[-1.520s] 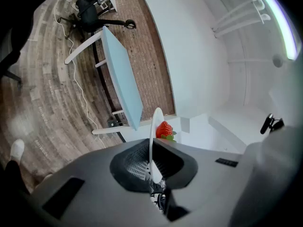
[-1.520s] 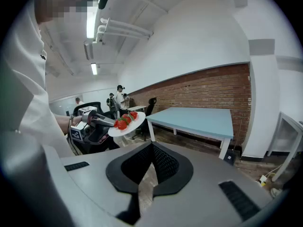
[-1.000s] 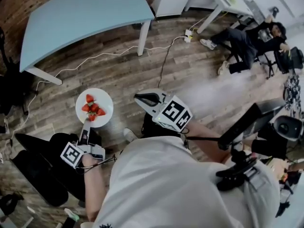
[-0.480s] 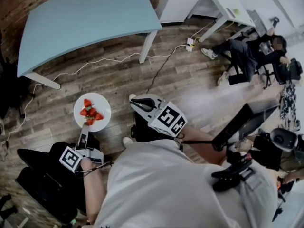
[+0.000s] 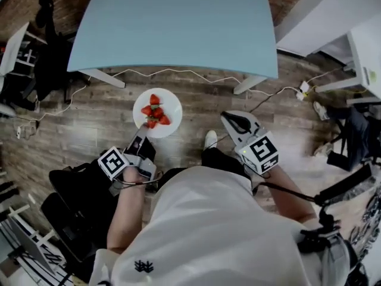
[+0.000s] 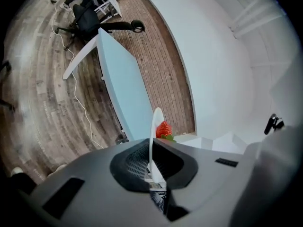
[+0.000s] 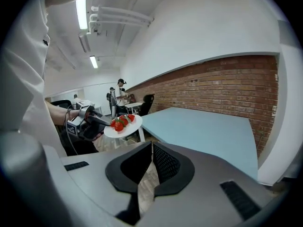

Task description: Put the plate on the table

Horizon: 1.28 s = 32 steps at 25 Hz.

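Now that we've swung round to the worktop [image 5: 178, 22], it lies dead ahead of our left tool [image 5: 143, 134], which pinches the plate [image 5: 171, 107] by its rim. Our right tool [image 5: 233, 121] is pressed together, empty; set-down looks near.

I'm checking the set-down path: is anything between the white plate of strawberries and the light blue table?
Nothing visible. The left gripper holds the white round plate by its rim above the wooden floor, just short of the light blue table, whose near edge shows nothing on it.
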Available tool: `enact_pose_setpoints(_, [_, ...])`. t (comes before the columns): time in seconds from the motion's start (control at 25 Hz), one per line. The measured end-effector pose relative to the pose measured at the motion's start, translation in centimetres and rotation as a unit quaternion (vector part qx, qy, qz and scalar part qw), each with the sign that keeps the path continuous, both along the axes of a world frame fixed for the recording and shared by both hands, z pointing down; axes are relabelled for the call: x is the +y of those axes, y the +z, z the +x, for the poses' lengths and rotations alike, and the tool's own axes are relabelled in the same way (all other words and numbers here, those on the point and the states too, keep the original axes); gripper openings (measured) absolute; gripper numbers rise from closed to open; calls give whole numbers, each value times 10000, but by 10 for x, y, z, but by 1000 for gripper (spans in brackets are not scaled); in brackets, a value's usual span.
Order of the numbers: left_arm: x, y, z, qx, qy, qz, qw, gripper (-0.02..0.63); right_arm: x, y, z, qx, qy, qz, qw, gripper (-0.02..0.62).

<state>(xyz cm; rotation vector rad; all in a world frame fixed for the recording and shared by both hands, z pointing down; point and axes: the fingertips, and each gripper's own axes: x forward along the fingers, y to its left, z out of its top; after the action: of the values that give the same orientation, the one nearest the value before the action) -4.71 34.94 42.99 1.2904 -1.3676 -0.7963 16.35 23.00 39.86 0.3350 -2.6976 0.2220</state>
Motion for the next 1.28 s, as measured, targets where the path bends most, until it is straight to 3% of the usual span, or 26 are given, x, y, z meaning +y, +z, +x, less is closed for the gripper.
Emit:
enact_pose_setpoints(0.08, [-10, -3, 10, 44, 73, -42, 10000, 9, -9, -6, 17, 27, 65, 29, 10000, 9])
enact_pose_setpoints(0.16, [-53, -2, 3, 51, 154, -73, 9998, 9, -45, -5, 18, 26, 133, -3, 9999, 9])
enact_pose_setpoints(0.4, [-185, 6, -35, 75, 613, -20, 9981, 9, -119, 7, -13, 148, 378, -79, 9991, 9])
enact_pose_setpoints(0.56, [-230, 20, -49, 142, 1046, 38, 9944, 9, -142, 8, -27, 237, 877, -3, 9959, 9])
enact_pose_setpoints(0.72, [-297, 34, -66, 129, 1530, -236, 9879, 9, -188, -5, -38, 296, 1447, -11, 9890, 9])
enact_pose_setpoints(0.88, [-361, 46, -91, 111, 1923, -192, 9811, 9, -218, -7, -55, 411, 1783, -1, 9831, 8])
enact_pose_setpoints(1.28, [-481, 112, -127, 16, 2582, -558, 9645, 9, -243, 5, -54, 603, 2880, -170, 9556, 8])
